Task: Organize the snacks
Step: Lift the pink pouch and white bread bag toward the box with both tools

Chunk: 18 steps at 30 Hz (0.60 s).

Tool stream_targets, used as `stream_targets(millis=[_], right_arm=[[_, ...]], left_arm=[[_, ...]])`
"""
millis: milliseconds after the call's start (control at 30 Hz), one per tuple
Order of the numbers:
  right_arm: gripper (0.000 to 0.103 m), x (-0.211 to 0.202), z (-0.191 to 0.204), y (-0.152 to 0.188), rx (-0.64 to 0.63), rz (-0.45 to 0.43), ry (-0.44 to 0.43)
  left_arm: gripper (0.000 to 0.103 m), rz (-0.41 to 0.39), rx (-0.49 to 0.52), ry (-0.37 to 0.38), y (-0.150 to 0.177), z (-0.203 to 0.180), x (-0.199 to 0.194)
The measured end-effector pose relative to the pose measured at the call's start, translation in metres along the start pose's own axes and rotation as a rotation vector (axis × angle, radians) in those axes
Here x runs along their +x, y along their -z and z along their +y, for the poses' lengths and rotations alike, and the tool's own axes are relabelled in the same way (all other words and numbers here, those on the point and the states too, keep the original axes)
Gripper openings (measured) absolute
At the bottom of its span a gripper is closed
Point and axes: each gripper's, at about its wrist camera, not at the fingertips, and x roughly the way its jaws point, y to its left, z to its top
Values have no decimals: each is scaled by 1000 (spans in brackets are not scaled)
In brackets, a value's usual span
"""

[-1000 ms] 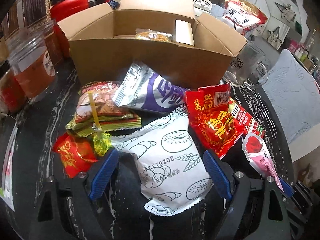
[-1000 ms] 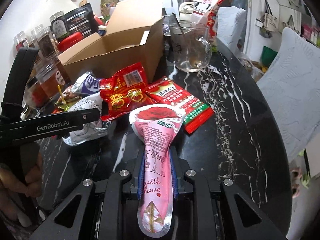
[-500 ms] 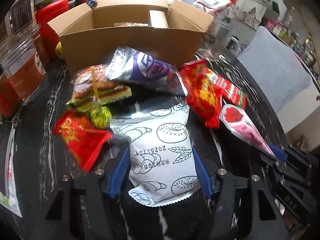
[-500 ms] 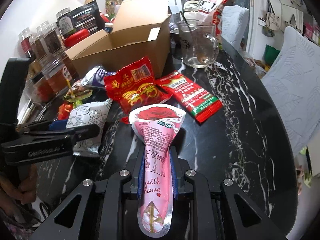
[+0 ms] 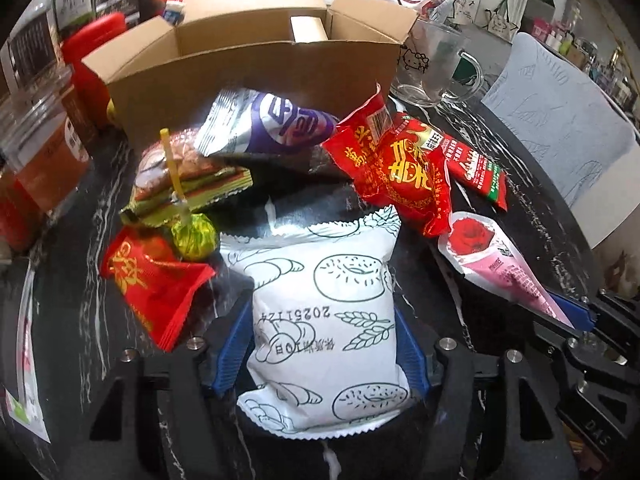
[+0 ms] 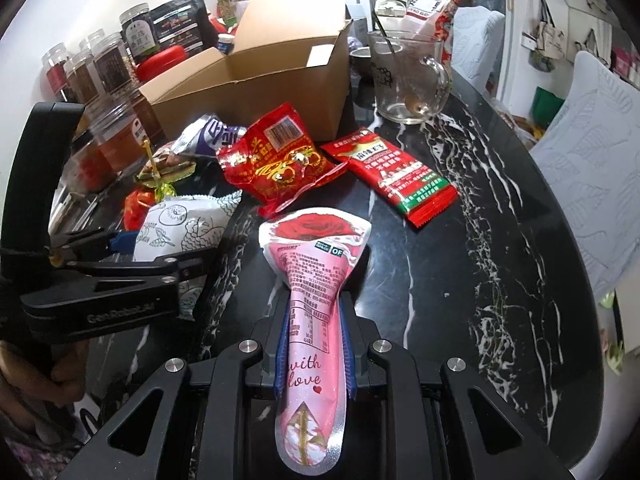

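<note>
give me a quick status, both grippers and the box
Left gripper shut on white bread packet. Right gripper shut on pink rose pouch. Cardboard box open ahead; loose snacks piled before it.

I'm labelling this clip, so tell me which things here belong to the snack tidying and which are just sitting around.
Part of the job:
- white bread-print packet, gripped by left gripper
- pink rose cone packet, gripped by right gripper
- open brown cardboard box
- red foil snack bag
- purple and silver packet

Just lying about:
- clear glass mug
- brown-filled plastic jars
</note>
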Motion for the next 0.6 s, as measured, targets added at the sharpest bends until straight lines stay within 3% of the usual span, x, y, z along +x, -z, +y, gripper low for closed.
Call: stream_targets(millis=[133, 400, 600], right_arm=[[21, 3, -2, 1, 12, 5, -7], [21, -8, -1, 4, 10, -16, 13], [21, -22, 5, 8, 14, -38, -4]], left_arm=[[58, -14, -25, 17, 0, 4, -2], [57, -9, -56, 78, 12, 12, -19], [55, -56, -49, 89, 18, 14, -44]])
